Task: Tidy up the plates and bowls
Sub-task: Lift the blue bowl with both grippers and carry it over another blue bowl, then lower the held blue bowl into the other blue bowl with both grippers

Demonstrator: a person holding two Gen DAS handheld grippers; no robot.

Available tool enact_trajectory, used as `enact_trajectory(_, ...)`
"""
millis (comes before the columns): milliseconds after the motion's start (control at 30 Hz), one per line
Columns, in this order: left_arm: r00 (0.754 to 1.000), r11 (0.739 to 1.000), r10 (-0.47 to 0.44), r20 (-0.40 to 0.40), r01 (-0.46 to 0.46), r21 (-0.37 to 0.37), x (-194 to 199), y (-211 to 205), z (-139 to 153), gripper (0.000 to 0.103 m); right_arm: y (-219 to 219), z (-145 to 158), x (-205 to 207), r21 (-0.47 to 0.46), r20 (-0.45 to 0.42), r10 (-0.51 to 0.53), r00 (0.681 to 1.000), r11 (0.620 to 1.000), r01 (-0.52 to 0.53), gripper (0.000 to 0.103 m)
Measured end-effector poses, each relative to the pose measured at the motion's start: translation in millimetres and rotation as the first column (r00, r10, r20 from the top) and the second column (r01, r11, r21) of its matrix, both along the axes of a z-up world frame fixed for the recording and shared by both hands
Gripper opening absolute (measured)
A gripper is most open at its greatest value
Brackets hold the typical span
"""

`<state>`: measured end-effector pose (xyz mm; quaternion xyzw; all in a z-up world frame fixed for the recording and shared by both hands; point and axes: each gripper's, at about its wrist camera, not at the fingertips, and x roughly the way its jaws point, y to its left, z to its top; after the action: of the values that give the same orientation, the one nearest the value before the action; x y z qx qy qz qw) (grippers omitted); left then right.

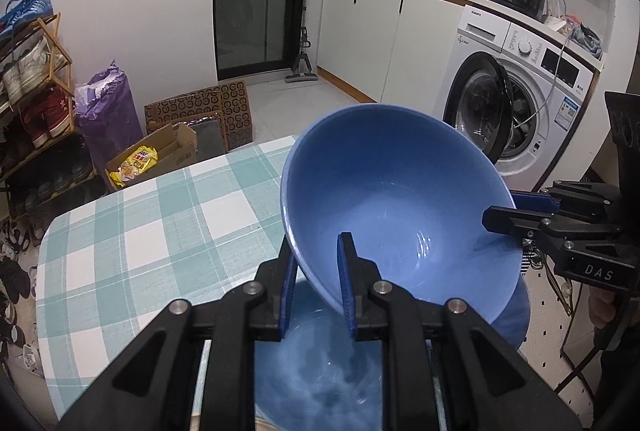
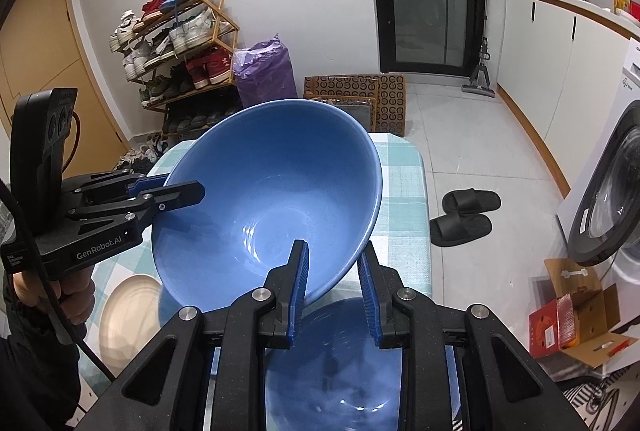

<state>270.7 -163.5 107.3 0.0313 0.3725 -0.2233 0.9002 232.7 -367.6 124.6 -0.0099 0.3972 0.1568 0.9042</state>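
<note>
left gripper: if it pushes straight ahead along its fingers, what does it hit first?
The tilted blue ceramic bowl itself: the left gripper already straddles its near rim. Past the bowl, probably the right gripper on the opposite rim, though depth is unclear.

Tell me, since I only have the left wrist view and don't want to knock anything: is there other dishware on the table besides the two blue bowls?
Observer: Yes. A beige plate lies on the table, beside the lower bowl, on the side of the left tongs.
Operator: And the floor on the other side, anything to trip on?
Observer: A pair of black slippers lies on the floor between the table and the washer.
</note>
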Motion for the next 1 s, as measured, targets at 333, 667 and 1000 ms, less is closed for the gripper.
enact_trajectory(333,1.0,1.0,0.015,0.007,-0.015,-0.002,-18,11,3,0.018,8,7,-18,0.002,0.005,0.023,1.0,1.0,-0.023,0.026)
enact_trajectory(667,1.0,1.0,0.028,0.003,-0.028,0.001,-31,22,0,0.018,20,6,-32,-0.002,0.0,0.044,0.999,0.999,-0.044,0.026)
enact_trajectory(1000,0.999,0.999,0.043,-0.004,-0.043,0.013,-42,31,-8,0.018,33,0,-41,-0.007,-0.011,0.066,0.998,0.998,-0.066,0.026)
